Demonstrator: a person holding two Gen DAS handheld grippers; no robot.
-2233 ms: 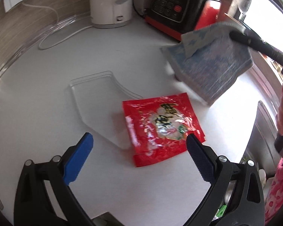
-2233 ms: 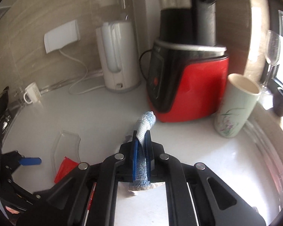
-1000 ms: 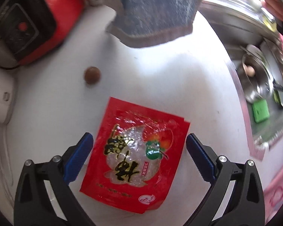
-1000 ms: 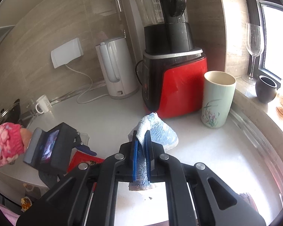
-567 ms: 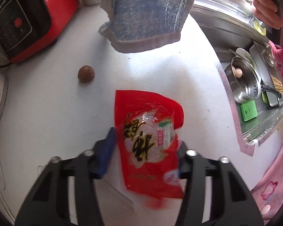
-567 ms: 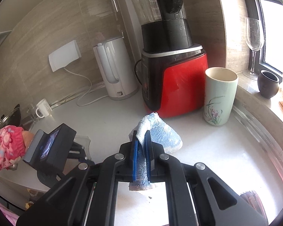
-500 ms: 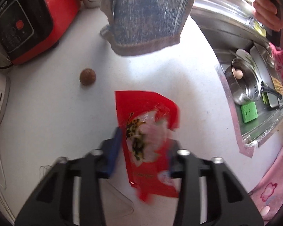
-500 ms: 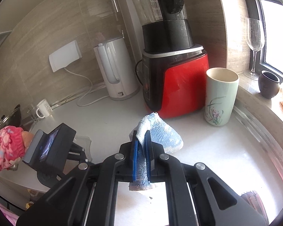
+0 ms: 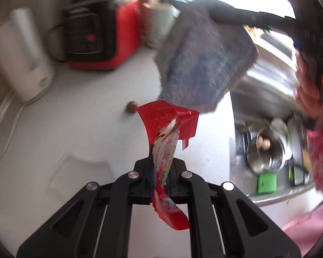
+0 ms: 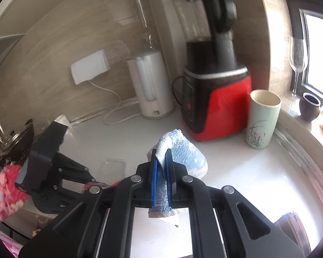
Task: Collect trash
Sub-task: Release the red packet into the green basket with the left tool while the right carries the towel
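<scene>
Left wrist view: the left gripper [image 9: 160, 172], its jaws having just been closing, pinches the red wrapper [image 9: 168, 137], which hangs clear of the white counter [image 9: 92, 129]; at 1 o'clock the right gripper [image 10: 160, 167] clamps a blue cloth [image 10: 180, 150]

Blurred kettle [image 9: 21, 56]; blender [image 10: 206, 10] top cut off.

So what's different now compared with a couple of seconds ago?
The left tool came over the red snack wrapper, which lay flat on the white counter, has just closed its jaws on it, and lifted it. The right tool stays shut on the blue cloth. The small brown ball is still on the counter.
</scene>
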